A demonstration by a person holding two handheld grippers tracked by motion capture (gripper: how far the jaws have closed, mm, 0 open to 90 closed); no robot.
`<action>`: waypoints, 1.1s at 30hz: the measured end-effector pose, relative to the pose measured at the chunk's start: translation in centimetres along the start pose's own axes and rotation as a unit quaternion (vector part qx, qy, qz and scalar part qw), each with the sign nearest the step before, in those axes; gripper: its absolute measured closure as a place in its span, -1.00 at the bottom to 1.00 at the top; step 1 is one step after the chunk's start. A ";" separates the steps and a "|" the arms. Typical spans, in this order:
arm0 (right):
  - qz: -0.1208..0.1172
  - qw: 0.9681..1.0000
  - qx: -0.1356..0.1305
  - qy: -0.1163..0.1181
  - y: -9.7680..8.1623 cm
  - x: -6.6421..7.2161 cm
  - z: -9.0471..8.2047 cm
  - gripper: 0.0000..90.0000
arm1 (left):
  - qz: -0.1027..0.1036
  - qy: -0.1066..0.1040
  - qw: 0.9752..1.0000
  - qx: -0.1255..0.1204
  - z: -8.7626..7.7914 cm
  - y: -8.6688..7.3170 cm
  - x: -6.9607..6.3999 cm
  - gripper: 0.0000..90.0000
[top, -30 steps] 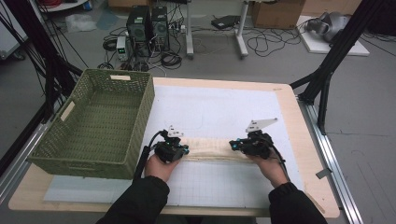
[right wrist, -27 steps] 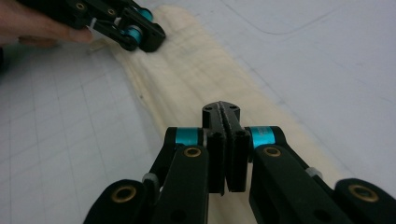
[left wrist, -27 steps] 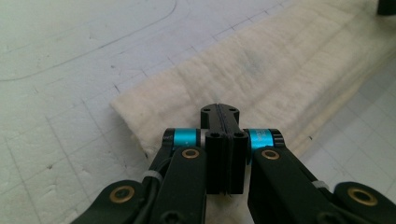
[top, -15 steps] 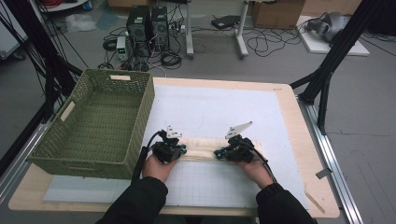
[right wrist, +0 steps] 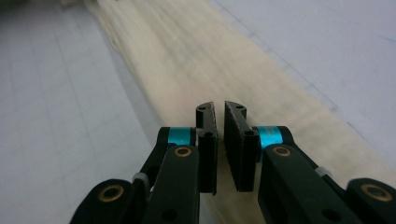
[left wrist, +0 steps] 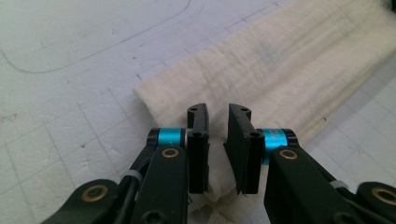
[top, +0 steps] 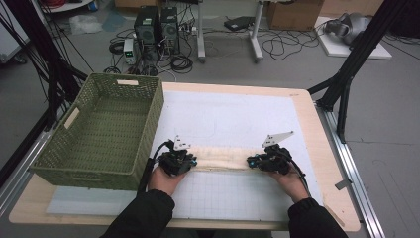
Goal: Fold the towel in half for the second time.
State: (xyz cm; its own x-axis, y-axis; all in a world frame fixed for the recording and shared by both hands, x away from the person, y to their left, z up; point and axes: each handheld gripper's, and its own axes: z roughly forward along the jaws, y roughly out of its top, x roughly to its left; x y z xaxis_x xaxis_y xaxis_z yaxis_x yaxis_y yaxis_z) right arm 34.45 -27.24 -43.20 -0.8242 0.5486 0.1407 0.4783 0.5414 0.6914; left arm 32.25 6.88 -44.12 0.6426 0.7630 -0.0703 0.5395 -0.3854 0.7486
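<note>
A cream folded cloth (top: 220, 158) was seen lying as a long narrow strip across the white gridded mat (top: 233, 124), near the person's edge of the wooden table (top: 317, 148). It was flat on the mat, running left to right between the two grippers.

The left gripper (top: 190, 161) was held at the strip's left end, by the left hand (top: 166, 179). In the left gripper view the left gripper (left wrist: 218, 126) was seen with a narrow gap between its pads; the jaws had just been opening. A bunched bit of the cloth's (left wrist: 289, 70) end lay low between the jaws, but the pads were not seen pressing on it, so the grip was noted as released.

The right gripper (top: 252, 161) was held at the strip's right end, by the right hand (top: 289, 181). In the right gripper view the right gripper (right wrist: 218, 121) showed a slim gap too, its jaws having just been opening. The cloth (right wrist: 196, 56) stretched away beneath and beyond the tips, somewhat blurred; no cloth was seen pinched between the pads, so this claw was also noted as released.

A green woven basket (top: 101, 126) was set on the table's left side, just beside the left gripper and apart from the cloth.
</note>
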 end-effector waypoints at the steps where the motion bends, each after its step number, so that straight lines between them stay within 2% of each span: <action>1: -0.004 1.000 0.006 -0.007 -0.2 -0.1 -0.1 0.84 | 0.000 0.000 1.000 0.001 0.0 0.0 0.0 0.73; 6: -0.003 1.000 0.011 -0.025 -1.6 -0.7 -1.2 0.81 | 0.003 0.002 1.000 0.000 0.0 0.0 0.0 0.73; 10: 0.004 0.999 0.005 -0.041 -3.2 -1.4 -2.7 0.81 | 0.007 0.004 1.000 -0.001 0.0 -0.1 0.0 0.73; 14: 0.012 0.999 -0.005 -0.045 -4.2 -1.6 -3.4 0.80 | 0.010 0.005 1.000 -0.001 0.0 -0.1 -0.1 0.73; 17: 0.004 0.999 -0.006 -0.046 -3.7 -1.4 -3.5 0.70 | 0.007 0.009 1.000 -0.003 -0.3 0.1 -0.1 0.69; 19: -0.006 0.999 -0.021 -0.044 -3.0 -1.0 -3.7 0.62 | 0.007 0.009 1.000 -0.017 -0.5 0.3 -0.1 0.59; 21: -0.010 0.998 -0.037 -0.047 -2.1 -0.9 -3.8 0.55 | 0.008 0.008 1.000 -0.021 -0.7 0.7 0.0 0.53; 24: -0.012 0.997 -0.044 -0.057 -0.9 -1.2 -3.2 0.48 | 0.015 0.010 1.000 -0.019 -0.8 1.4 0.0 0.45; 27: -0.016 0.998 -0.032 -0.060 -0.6 -1.6 -2.2 0.43 | 0.012 0.013 1.000 -0.004 -0.5 1.4 0.1 0.42; 30: -0.019 0.998 -0.005 -0.059 -0.7 -1.7 -1.4 0.39 | 0.012 0.018 1.000 0.009 -0.2 0.9 0.4 0.42; 33: -0.019 0.998 0.004 -0.062 -1.2 -1.7 -1.3 0.38 | 0.011 0.021 1.000 0.009 -0.2 0.5 0.6 0.44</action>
State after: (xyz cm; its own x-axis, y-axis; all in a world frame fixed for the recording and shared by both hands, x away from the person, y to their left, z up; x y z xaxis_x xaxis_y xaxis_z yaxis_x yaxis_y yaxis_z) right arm 34.90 -29.67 -43.36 -0.7987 0.6012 0.0251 0.4493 0.5680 0.6896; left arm 32.84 7.25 -43.64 0.6319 0.7746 -0.0262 0.5353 -0.4118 0.7375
